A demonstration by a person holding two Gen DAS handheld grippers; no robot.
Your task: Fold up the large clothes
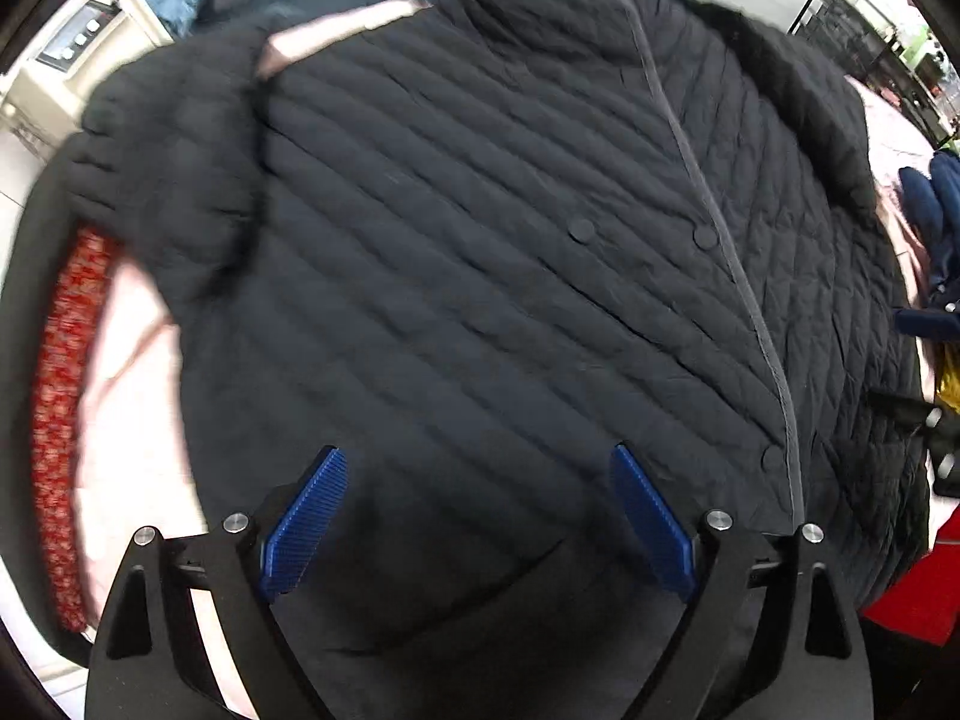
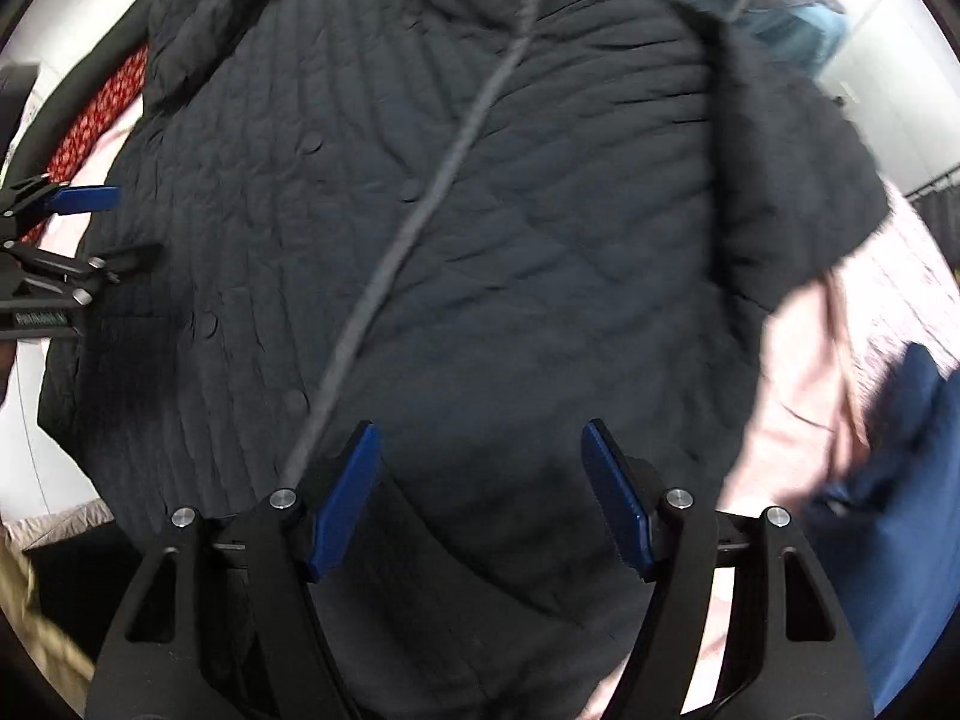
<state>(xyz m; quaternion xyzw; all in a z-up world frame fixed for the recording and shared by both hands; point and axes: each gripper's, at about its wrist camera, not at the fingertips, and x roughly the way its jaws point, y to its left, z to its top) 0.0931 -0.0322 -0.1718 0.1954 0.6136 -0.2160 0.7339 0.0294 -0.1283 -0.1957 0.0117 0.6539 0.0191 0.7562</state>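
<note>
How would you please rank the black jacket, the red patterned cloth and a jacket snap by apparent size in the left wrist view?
1. Black jacket, filling most of the view.
2. Red patterned cloth, a long strip, stretched by the fisheye edge.
3. Jacket snap, a small disc.

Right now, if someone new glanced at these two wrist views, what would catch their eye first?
A big black quilted jacket fills both views, spread front-up on a pale pink sheet, its grey placket running diagonally. The blue pads of the open left gripper and open right gripper hang above its lower part with nothing between them. A red patterned cloth lies along the sheet's edge.
</note>
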